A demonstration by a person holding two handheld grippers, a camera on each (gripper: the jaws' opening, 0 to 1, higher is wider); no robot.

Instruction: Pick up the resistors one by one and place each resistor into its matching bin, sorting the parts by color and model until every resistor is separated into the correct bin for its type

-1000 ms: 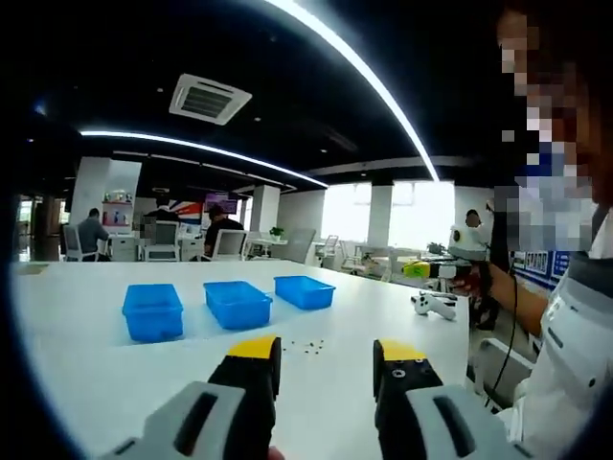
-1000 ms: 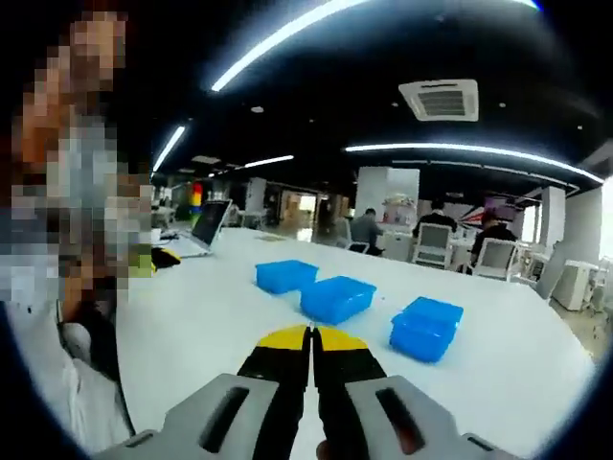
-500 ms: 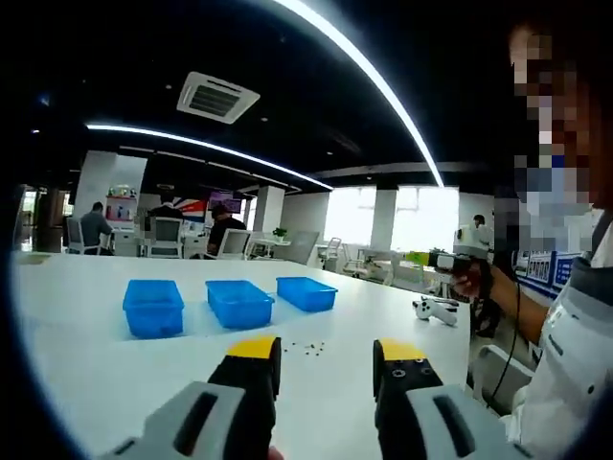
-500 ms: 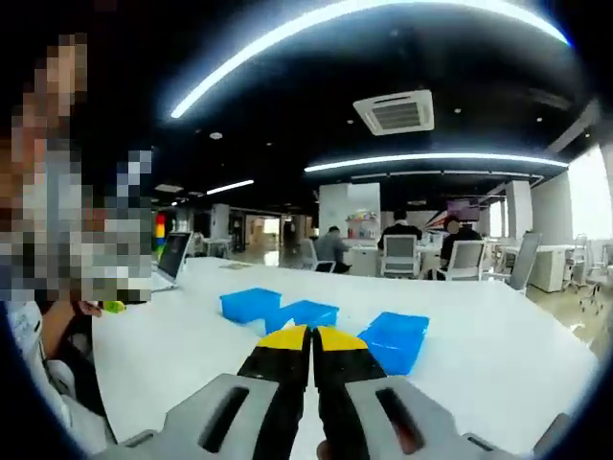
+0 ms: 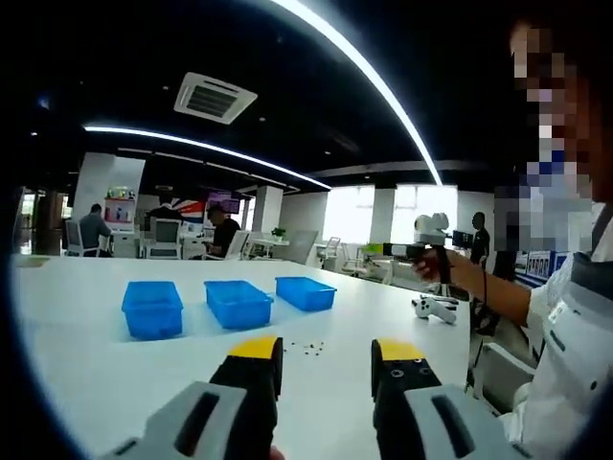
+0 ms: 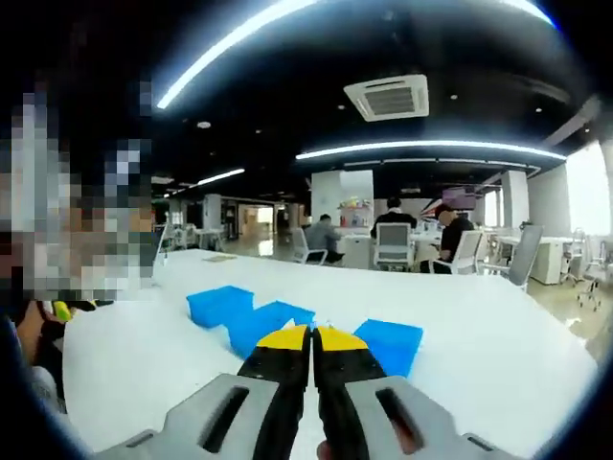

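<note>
A: Starting at the left of the left gripper view, what sits on the white table (image 5: 86,364)?

B: Three blue bins in a row: the left bin (image 5: 152,309), the middle bin (image 5: 238,303), the right bin (image 5: 306,292). They stand apart from each other, all open at the top.

A: And the resistors?

B: The resistors (image 5: 308,347) lie as a small scatter of dark specks on the bare table, in front of the bins and just past the left gripper (image 5: 326,353). Its yellow-tipped jaws stand wide apart with nothing between them.

A: Further right?

B: A white game controller (image 5: 436,308) lies near the table's far edge. Above it the person's hand (image 5: 442,265) holds the other gripper up in the air, well clear of the table.

A: What about the right gripper view?

B: The right gripper (image 6: 311,337) has its jaws pressed together, tips touching, and I see nothing held in them. Beyond the tips the three blue bins appear again, partly hidden by the jaws. Seated people (image 6: 321,235) work at desks in the background.
</note>
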